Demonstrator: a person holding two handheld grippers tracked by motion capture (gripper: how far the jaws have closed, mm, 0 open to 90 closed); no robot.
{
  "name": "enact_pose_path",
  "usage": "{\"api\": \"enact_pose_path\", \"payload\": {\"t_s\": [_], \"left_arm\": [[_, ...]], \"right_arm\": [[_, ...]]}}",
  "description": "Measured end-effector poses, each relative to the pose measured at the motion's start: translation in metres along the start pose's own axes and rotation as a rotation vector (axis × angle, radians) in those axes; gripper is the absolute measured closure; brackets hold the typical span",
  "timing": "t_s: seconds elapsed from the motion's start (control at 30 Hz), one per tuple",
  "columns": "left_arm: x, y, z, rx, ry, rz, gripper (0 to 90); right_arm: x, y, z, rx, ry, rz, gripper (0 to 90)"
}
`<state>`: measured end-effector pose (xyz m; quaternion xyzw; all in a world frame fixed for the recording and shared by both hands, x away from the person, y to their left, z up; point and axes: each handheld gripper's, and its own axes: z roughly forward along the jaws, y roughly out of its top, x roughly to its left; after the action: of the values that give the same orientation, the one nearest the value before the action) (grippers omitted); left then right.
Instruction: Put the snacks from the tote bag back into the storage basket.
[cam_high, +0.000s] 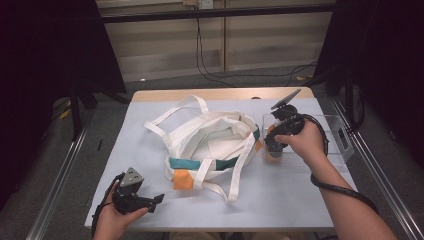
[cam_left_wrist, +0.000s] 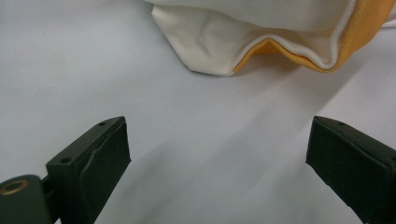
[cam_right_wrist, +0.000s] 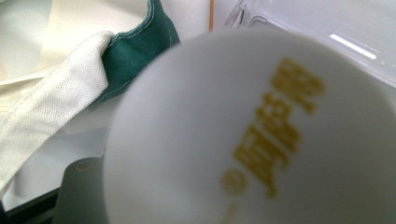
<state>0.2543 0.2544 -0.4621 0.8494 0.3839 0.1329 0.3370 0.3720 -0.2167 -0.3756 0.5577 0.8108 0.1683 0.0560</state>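
R gripper is clamped on a white bottle w/ gold print, at the near-left end of the clear box, just beside the tote bag. L gripper rests on the table, jaws wide apart, nothing between them. Risk: the smooth round bottle could slip or twist in the grip, or catch the box wall or bag rim on the way across.
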Motion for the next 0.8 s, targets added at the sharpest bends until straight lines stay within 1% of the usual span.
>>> {"api": "enact_pose_path", "payload": {"t_s": [0.07, 0.1, 0.13, 0.17, 0.23, 0.27, 0.33, 0.43, 0.47, 0.5, 0.67, 0.77, 0.8], "left_arm": [[0.0, 0.0, 0.0, -0.002, -0.001, -0.003, 5.9], [0.0, 0.0, 0.0, -0.002, 0.001, -0.001, 5.9], [0.0, 0.001, 0.0, -0.005, 0.003, 0.001, 5.9], [0.0, 0.0, 0.0, -0.005, 0.002, 0.001, 5.9], [0.0, 0.0, 0.001, -0.003, -0.003, -0.009, 5.9], [0.0, -0.001, 0.001, 0.0, -0.004, -0.003, 5.9], [-0.001, 0.0, 0.0, 0.0, -0.004, -0.005, 5.9], [0.001, 0.0, 0.0, -0.003, 0.005, 0.002, 5.9], [0.0, -0.001, 0.0, -0.002, -0.002, -0.008, 5.9], [0.001, 0.0, -0.001, 0.005, 0.006, 0.01, 5.9], [0.001, -0.001, 0.0, -0.008, 0.001, -0.009, 5.9], [0.001, -0.002, 0.0, 0.003, 0.001, -0.005, 5.9], [0.001, -0.002, -0.001, 0.005, 0.001, -0.005, 5.9]], "right_arm": [[0.0, -0.002, 0.0, -0.016, -0.001, 0.005, 29.6], [0.0, -0.003, 0.0, -0.022, -0.001, -0.003, 29.6], [0.0, -0.004, 0.0, -0.028, 0.003, 0.006, 29.6], [0.001, -0.005, 0.0, -0.027, -0.003, 0.011, 29.6], [0.001, -0.007, 0.0, -0.041, -0.005, -0.005, 29.6], [0.001, -0.008, 0.0, -0.04, -0.004, -0.003, 29.5], [0.002, -0.01, 0.001, -0.055, -0.009, -0.014, 29.5], [0.003, -0.012, 0.001, -0.069, -0.017, -0.014, 29.5], [0.003, -0.013, 0.001, -0.075, -0.018, -0.012, 29.5], [0.002, -0.013, 0.001, -0.082, -0.012, -0.018, 29.5], [0.003, -0.015, 0.001, -0.094, -0.017, -0.008, 29.4], [0.003, -0.016, 0.002, -0.103, -0.02, -0.013, 29.4], [0.003, -0.016, 0.002, -0.108, -0.02, -0.025, 29.4]]}}
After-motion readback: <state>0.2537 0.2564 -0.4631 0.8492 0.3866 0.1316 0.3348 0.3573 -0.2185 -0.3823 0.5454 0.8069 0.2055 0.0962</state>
